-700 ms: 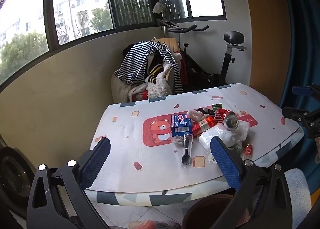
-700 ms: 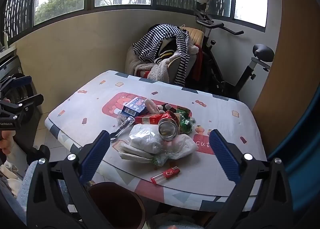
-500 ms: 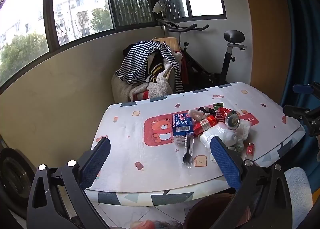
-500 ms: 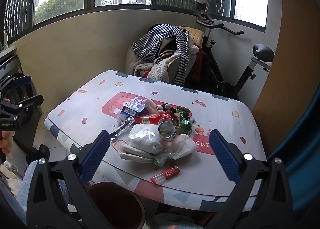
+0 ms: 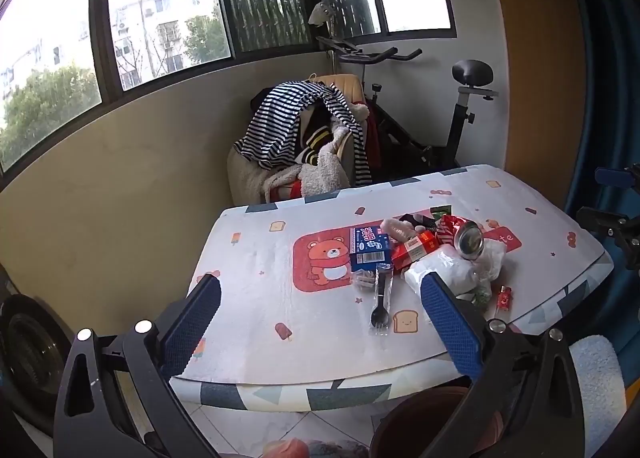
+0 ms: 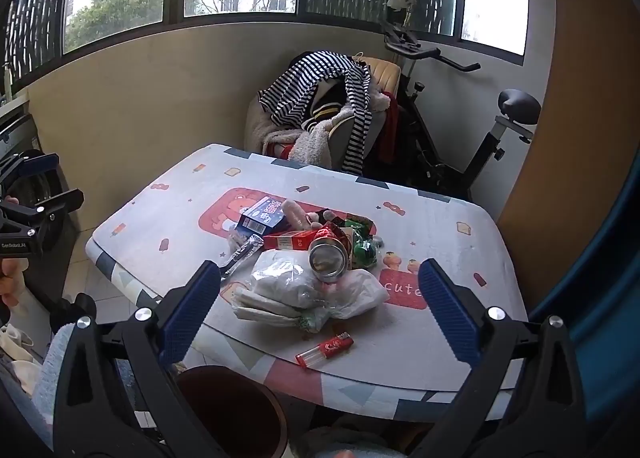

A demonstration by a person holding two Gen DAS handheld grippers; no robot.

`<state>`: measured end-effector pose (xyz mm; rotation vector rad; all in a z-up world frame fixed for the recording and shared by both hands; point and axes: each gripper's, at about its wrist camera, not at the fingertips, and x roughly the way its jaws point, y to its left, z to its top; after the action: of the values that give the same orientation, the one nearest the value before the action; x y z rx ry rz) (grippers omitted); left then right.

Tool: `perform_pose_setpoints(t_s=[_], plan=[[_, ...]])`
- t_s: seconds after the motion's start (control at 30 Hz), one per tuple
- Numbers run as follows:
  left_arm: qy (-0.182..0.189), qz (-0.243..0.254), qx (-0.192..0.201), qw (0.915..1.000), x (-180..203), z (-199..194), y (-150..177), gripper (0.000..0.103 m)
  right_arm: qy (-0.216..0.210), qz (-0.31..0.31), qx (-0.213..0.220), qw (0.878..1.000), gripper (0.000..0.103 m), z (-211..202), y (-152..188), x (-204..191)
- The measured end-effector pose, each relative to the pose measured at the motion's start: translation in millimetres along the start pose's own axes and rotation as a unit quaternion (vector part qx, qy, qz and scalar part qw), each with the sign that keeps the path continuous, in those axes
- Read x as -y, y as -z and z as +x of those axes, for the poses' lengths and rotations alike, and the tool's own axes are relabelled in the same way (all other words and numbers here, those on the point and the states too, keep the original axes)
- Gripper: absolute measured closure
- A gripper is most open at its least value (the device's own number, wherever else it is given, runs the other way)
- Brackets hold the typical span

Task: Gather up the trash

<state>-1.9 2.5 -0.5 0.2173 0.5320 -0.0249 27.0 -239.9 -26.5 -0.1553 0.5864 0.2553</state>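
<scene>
Nearest, the left gripper (image 5: 320, 310) and right gripper (image 6: 320, 294) are held with jaws spread wide and nothing between them, above a brown bin (image 6: 232, 410) at the table (image 6: 440, 226) edge. Farther on, the trash is heaped mid-table: a red lighter (image 6: 325, 348), white bags (image 6: 288, 286), a can (image 6: 328, 256), a blue box (image 6: 262, 214). Beyond, a clothes-draped chair (image 6: 320, 122) is seen.

Both wrist views look down, sharing the table (image 5: 280, 338)
</scene>
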Motion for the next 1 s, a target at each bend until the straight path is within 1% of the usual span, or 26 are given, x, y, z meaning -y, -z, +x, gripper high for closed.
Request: perform_pose_setpoints(t_s=[0.2, 0.3, 1.0], plan=[[0.0, 0.011, 0.004, 0.9999, 0.5, -4.7, 2.5, 0.005, 0.005, 0.001, 0.002, 1.0, 0.006, -4.0, 1.8, 1.3], [0.004, 0.008, 0.003, 1.0, -0.5, -6.5, 0.8, 0.005, 0.002, 0.002, 0.002, 1.0, 0.006, -5.0, 2.7, 1.4], [0.003, 0.009, 0.004, 0.9999, 2.3, -9.6, -1.8, 0.005, 0.008, -0.004, 0.008, 1.0, 0.006, -11.6, 2.4, 0.7]])
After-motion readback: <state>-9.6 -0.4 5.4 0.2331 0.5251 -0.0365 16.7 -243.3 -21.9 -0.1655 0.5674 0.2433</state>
